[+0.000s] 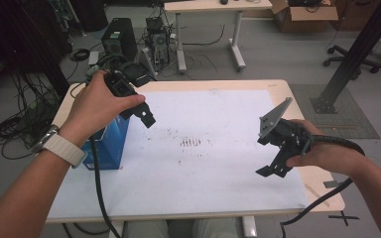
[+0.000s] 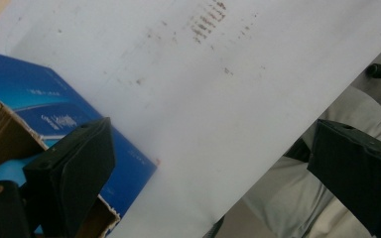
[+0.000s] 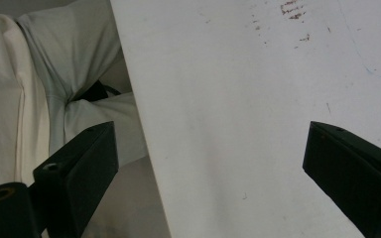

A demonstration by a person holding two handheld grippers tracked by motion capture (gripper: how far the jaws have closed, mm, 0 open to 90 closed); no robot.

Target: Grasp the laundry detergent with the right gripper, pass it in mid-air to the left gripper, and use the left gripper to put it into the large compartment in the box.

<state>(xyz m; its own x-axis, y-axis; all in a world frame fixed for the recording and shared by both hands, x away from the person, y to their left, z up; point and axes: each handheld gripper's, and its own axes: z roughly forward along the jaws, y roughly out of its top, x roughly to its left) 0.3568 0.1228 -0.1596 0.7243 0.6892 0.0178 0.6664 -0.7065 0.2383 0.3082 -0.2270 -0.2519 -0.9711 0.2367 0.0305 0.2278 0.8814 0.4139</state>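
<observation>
So our left gripper [image 1: 141, 111] hangs spread wide and empty right over the blue box [image 1: 110, 144], way closer than the right gripper [image 1: 273, 166], also gaping, far across from the box

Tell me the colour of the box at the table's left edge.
Blue outside, with bare brown cardboard at the open top: the box shows best in the left gripper view.

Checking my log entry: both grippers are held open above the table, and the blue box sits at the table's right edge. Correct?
Not quite. The blue box sits at the table's left edge, under the left gripper, as the high view shows. Both grippers, the right gripper included, are indeed open.
</observation>
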